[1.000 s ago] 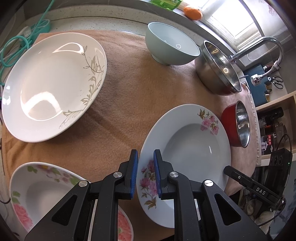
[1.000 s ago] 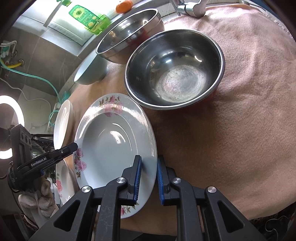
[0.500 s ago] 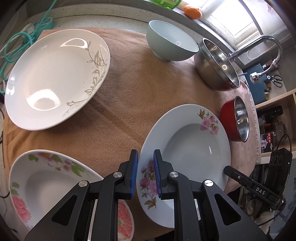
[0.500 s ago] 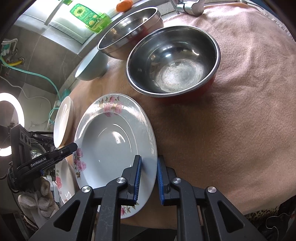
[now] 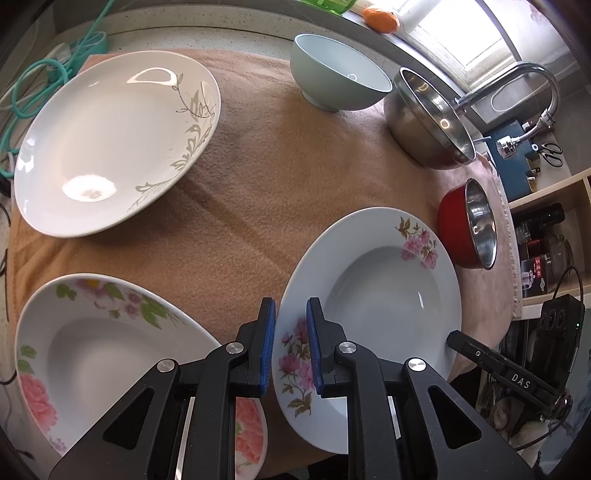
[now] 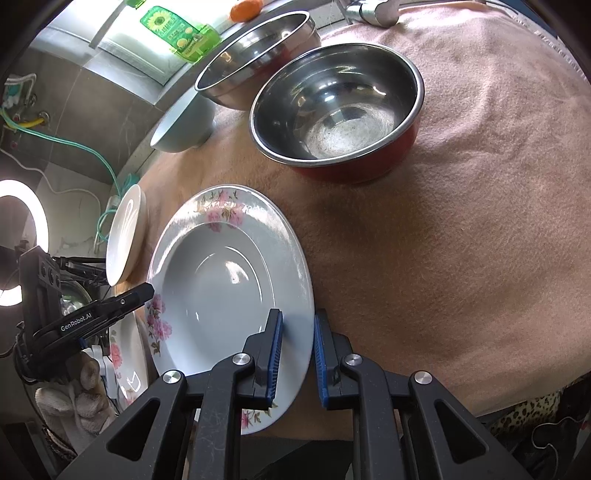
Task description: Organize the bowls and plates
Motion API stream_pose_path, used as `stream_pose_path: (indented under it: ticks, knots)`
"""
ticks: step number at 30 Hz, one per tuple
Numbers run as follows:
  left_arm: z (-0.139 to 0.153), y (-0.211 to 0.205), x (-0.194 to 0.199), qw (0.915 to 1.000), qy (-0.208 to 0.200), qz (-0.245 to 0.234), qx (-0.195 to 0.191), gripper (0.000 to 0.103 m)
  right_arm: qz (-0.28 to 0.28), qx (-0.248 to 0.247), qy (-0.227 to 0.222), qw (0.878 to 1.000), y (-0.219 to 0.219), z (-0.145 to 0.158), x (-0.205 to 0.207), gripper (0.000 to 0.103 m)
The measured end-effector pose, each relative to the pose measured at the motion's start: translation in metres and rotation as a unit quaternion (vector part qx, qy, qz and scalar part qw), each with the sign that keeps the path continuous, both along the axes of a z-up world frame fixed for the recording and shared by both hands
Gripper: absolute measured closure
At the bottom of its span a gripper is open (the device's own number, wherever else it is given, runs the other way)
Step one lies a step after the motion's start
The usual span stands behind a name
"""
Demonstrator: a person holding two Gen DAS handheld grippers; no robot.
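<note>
Both grippers clamp one plate: the left hand-held gripper (image 5: pixel 290 343) has its blue pads pinched on the near-left rim of the pink-flower plate (image 5: pixel 384 302), and the right hand-held gripper (image 6: pixel 298 350) is pinched on the opposite rim of the same plate. Two-sided hold looks meant to keep a wide, slick plate level and stop it slipping; whether it is lifted off the brown cloth (image 5: pixel 280 177) or only resting on it, cannot tell.

Plate sits at the near right part of the bench, just beside the red bowl (image 5: pixel 467 229). Likely target is a stack with the other plates: the rose plate (image 5: pixel 110 354) lies just left of it at the near edge, and the leaf-pattern plate (image 5: pixel 110 144) sits farther back left, well apart. Judged as an early step, plates not yet stacked.

Containers: the red bowl has a steel inside and is empty. The steel bowl (image 5: pixel 428 125) behind it is empty too. The pale green bowl (image 5: pixel 338 81) at the back has nothing in it as far as shows. All three plates are bare.

On the sill behind: an orange (image 5: pixel 380 18) and a green bottle (image 6: pixel 177 33). Faucet (image 5: pixel 517 88) to the right of the steel bowl
</note>
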State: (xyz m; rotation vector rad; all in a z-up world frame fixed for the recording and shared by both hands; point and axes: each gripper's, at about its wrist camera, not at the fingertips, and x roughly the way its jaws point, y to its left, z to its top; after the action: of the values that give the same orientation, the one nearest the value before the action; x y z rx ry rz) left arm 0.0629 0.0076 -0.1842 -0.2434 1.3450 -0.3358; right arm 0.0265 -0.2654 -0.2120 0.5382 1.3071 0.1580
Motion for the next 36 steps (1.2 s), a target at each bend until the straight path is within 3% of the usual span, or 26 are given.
stream_pose_path:
  ticks: [36]
  knots:
    - [-0.001, -0.008, -0.008, 0.9999, -0.005, -0.006, 0.006, 0.088, 0.005, -0.003, 0.009, 1.000, 0.004, -0.002, -0.012, 0.088]
